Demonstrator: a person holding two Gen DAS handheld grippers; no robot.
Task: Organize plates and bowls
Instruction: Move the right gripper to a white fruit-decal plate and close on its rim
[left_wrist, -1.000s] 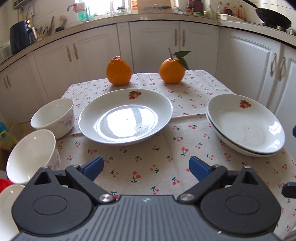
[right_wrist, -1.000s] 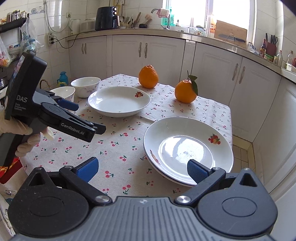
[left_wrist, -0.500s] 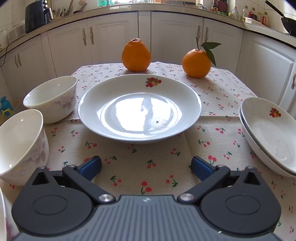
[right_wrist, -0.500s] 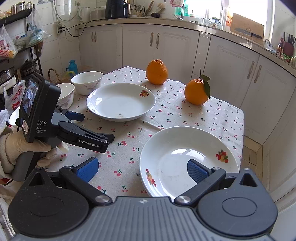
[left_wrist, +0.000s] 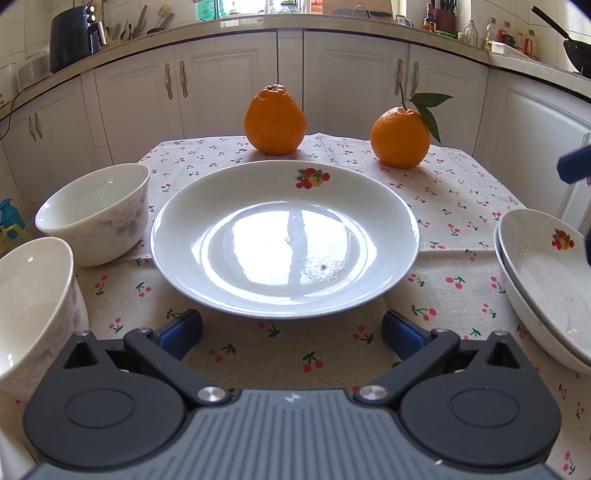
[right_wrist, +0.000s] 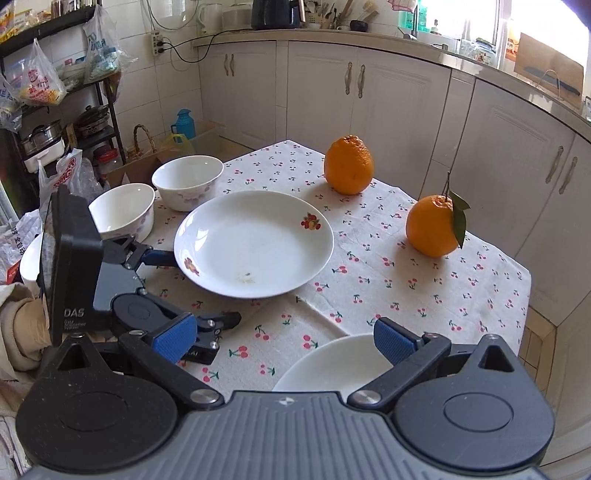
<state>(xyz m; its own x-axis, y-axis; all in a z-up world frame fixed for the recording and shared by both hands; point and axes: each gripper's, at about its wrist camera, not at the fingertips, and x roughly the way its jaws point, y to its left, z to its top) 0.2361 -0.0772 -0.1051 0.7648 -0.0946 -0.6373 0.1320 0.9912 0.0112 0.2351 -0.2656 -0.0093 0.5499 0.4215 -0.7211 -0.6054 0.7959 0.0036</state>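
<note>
- The table (right_wrist: 436, 295) wears a cherry-print cloth (left_wrist: 458, 206) and stands ringed by white kitchen cabinets (left_wrist: 351, 92).
- A single white plate (left_wrist: 284, 236) with a fruit motif on its rim lies flat at the middle of the cloth.
- Two more plates sit nested as a stack (left_wrist: 543, 280) at the table's right edge, well apart from the single one.
- Two white bowls stand upright to the left: the far bowl (left_wrist: 98, 214) just beside the single plate's rim, the near bowl (left_wrist: 33, 302) closer to the table's near-left corner.
- Two oranges rest at the back of the cloth, one knobbly (left_wrist: 275, 120), one with a stem and leaf (left_wrist: 400, 136).
- The left gripper (left_wrist: 291, 328) is tilted down toward the cloth, low and just short of the single plate's near rim. Its jaws have just been opening and now stand wide apart with nothing between them, only bare cloth.
- From the right-hand camera, a person's gloved hand (right_wrist: 22, 332) grips that tool from behind at the table's left edge, one blue pad close against the plate's rim; whether it touches, I cannot tell.
- The right gripper (right_wrist: 284, 338) is held higher, angled down over the stack, whose near rim shows between its fingers. Its blue pads are spread wide and press on nothing.
</note>
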